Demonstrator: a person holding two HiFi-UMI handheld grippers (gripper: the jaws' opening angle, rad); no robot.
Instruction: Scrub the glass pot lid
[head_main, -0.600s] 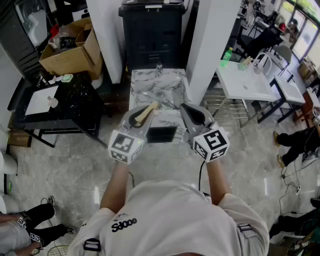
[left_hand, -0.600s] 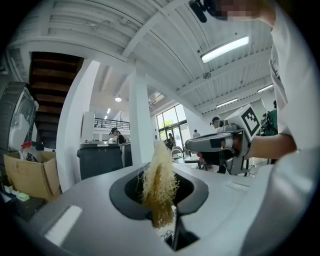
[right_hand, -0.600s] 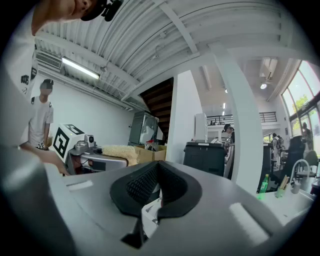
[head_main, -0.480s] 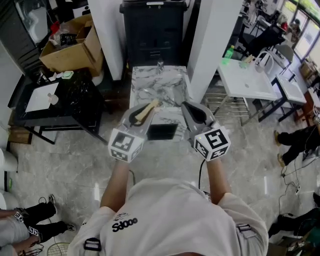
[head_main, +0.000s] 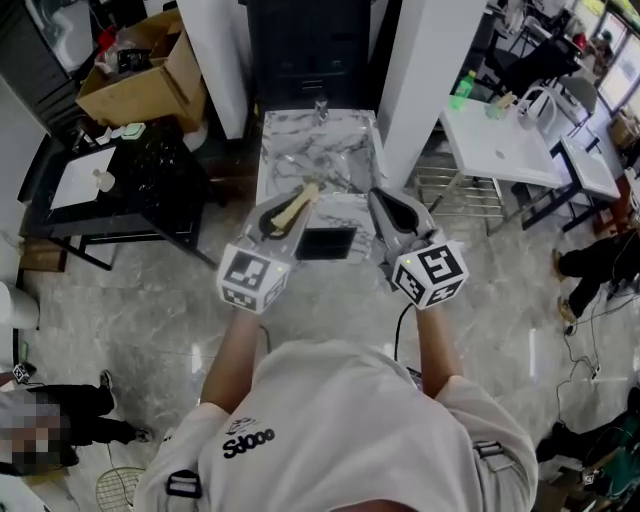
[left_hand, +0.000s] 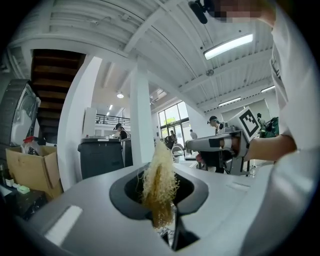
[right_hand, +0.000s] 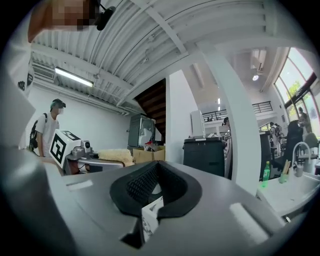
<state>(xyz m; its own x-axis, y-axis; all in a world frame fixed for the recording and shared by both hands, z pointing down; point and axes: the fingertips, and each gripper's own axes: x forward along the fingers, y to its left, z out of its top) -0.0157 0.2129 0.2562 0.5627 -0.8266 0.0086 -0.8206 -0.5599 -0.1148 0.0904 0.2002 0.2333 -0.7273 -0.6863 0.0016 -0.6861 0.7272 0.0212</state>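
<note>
Glass pot lid perhaps on counter, scrubber in left tool

A pale marble floor runs all round. A marble-topped counter stands between two white pillars, with a dark bin behind it. Left are a black table and a cardboard box; right are white tables. Overhead is a white beamed ceiling with a lit strip lamp. Tall windows let in daylight.

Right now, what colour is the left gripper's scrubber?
The scrubber is pale straw-yellow; the left gripper view shows it best.
</note>
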